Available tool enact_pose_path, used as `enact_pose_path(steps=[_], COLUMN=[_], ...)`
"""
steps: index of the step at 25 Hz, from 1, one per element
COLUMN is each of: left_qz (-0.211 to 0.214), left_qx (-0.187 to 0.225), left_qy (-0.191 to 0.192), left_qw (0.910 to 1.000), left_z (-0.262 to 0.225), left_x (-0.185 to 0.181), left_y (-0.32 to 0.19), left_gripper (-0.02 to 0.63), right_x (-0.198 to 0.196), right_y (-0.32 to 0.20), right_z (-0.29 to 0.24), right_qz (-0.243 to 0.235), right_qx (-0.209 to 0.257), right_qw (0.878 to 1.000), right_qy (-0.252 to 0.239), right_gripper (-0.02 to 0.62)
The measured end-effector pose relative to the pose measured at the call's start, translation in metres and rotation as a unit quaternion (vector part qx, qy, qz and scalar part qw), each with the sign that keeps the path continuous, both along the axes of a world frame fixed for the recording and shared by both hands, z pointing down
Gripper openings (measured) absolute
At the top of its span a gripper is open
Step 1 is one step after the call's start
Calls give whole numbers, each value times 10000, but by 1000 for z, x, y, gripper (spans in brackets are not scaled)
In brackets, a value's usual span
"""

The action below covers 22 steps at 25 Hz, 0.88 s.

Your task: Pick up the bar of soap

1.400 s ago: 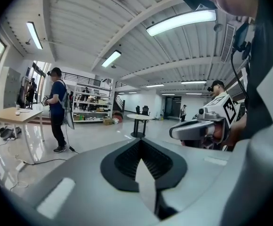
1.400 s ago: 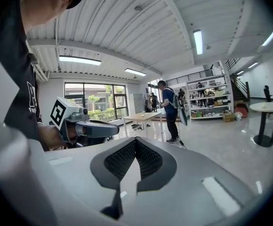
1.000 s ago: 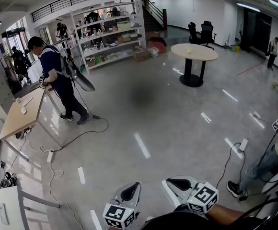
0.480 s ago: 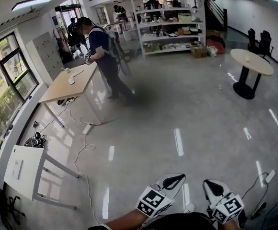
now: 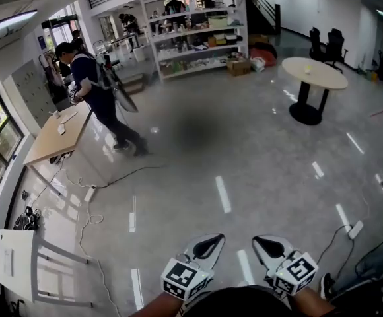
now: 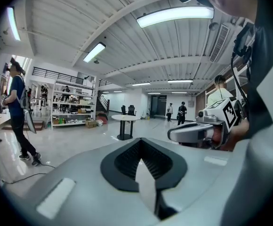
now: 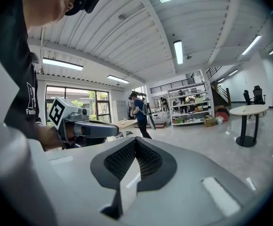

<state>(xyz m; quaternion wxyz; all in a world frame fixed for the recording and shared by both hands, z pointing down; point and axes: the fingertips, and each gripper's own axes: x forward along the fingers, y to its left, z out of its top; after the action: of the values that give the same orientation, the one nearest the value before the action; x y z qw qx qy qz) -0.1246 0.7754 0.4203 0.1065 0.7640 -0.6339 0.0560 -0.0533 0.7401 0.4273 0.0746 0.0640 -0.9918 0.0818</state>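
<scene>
The left tool (image 5: 211, 242) and the right tool (image 5: 265, 243) sit side by side closest in, low over the floor, each with its jaws pressed together on nothing. The bar of soap appears in no view, so the step in hand is probably finding it. That calls for keeping both tools level, stepping clear of the cable (image 5: 86, 207) trailing across the floor, and spreading one tool's jaws only once the soap is close. Further off, a person (image 5: 96, 91) stands at a wooden surface (image 5: 49, 140) carrying small pale items, too small to name; one might be the soap. Beyond, the shelves (image 5: 195, 38) hold clutter that cannot be made out.
</scene>
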Motion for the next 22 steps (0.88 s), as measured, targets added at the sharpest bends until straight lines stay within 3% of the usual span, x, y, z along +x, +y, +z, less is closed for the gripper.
enact_pose_path(steps=[4,8,13,22], left_qz=[301,608,1196,1633], left_qx=[42,55,42,-293], left_qy=[-150,-130,-412,-260], left_qw=[9994,9981,9920,9858], left_z=[-7,-6,-19,-5], left_x=[38,60,149,165], left_y=[-11,-61,-82,-142], left_gripper=[8,8,8,8], right_x=[46,80,162,181], right_y=[-2,-41,-57,-107], right_z=[-8,-1,3,0], right_qz=[383,870,1312,1768], right_qx=[60,-13,-259,-330], right_qw=[9992,9962,9910,9837], right_qy=[0,46,44,73], right_gripper=[8,6,8,8])
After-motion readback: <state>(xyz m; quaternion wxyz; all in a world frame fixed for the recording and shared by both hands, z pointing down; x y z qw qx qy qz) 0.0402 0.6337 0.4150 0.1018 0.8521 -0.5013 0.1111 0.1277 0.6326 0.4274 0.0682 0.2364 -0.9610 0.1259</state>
